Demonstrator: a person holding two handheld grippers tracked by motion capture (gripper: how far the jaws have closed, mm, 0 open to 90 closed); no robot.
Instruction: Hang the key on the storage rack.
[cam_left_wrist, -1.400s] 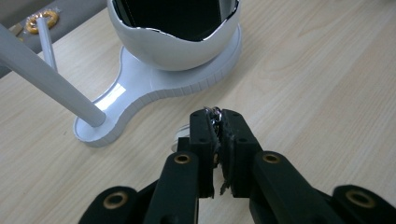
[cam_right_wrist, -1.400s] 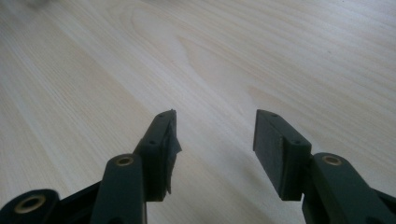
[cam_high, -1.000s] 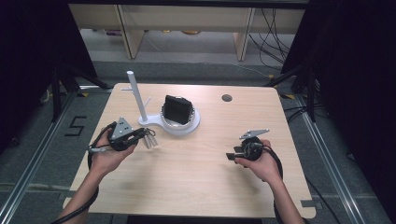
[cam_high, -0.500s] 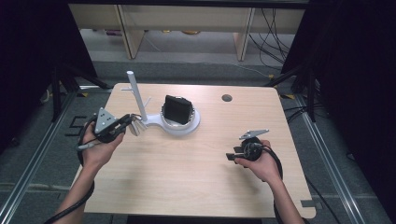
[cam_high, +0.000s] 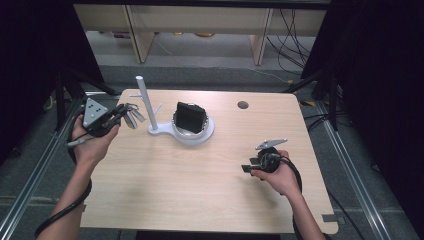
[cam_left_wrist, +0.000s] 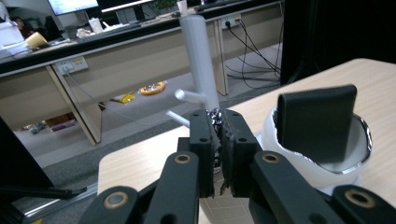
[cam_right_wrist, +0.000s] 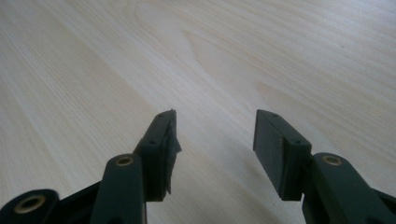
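Bunch of keys (cam_high: 131, 116) in left claw (cam_high: 121, 113), pinched, keys dangling toward white stand (cam_high: 146, 105), right claw (cam_right_wrist: 215, 140) wide.

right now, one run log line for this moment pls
left gripper: shut on keys | keys: off table, beside white peg stand | right gripper: open, nothing between fingers | wallet: upright in stand's dish

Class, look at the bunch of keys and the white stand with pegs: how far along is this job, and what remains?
Done: the left gripper has picked up the bunch of keys; its jaws are shut on them, off the table. In hand: the keys are held beside the white stand, near its pegs. Left: probably hanging them on a peg and letting go. The right gripper waits open, empty.
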